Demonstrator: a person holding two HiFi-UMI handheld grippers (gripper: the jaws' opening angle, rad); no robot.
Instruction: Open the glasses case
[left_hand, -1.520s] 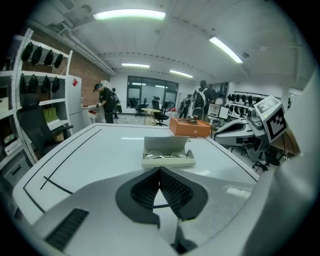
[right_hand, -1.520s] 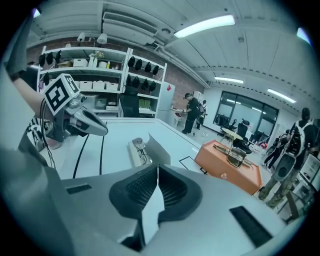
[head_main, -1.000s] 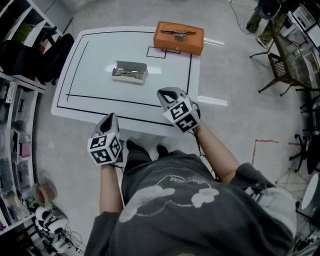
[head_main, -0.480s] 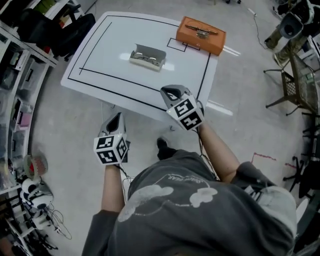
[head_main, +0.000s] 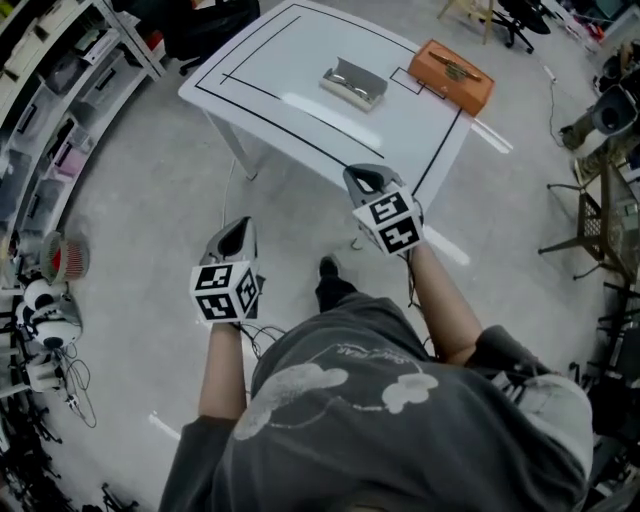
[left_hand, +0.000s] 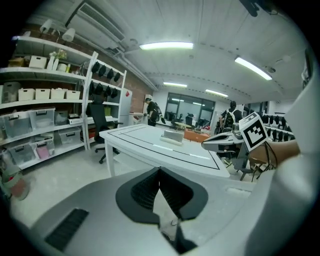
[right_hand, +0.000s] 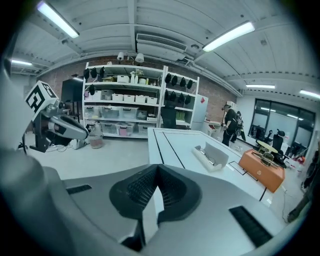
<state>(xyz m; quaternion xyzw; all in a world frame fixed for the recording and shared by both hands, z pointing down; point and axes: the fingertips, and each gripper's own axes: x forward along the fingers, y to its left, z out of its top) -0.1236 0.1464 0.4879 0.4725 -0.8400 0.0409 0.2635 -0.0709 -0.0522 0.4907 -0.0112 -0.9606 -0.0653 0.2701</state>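
A person in a grey printed T-shirt stands on a concrete floor, seen from above, holding one pair of tongs in each hand out in front of the body. The left tongs (head_main: 236, 233) hang over the bare floor, short of the bench; in the left gripper view their ribbed pads (left_hand: 150, 187) are pressed together with nothing between them. The right tongs (head_main: 363, 180) sit at the near edge of the white bench (head_main: 290, 60), which is marked with black tape lines; the right gripper view shows them closed and empty too. The grey glasses case (head_main: 354, 83) lies toward the far side of the bench, well apart from both tongs, with its lid standing up and a pair of glasses inside. Near it, at the bench's corner, is an orange box (head_main: 453, 76) with a metal fitting on top. Storage shelves (head_main: 60, 90) line the room's left side.
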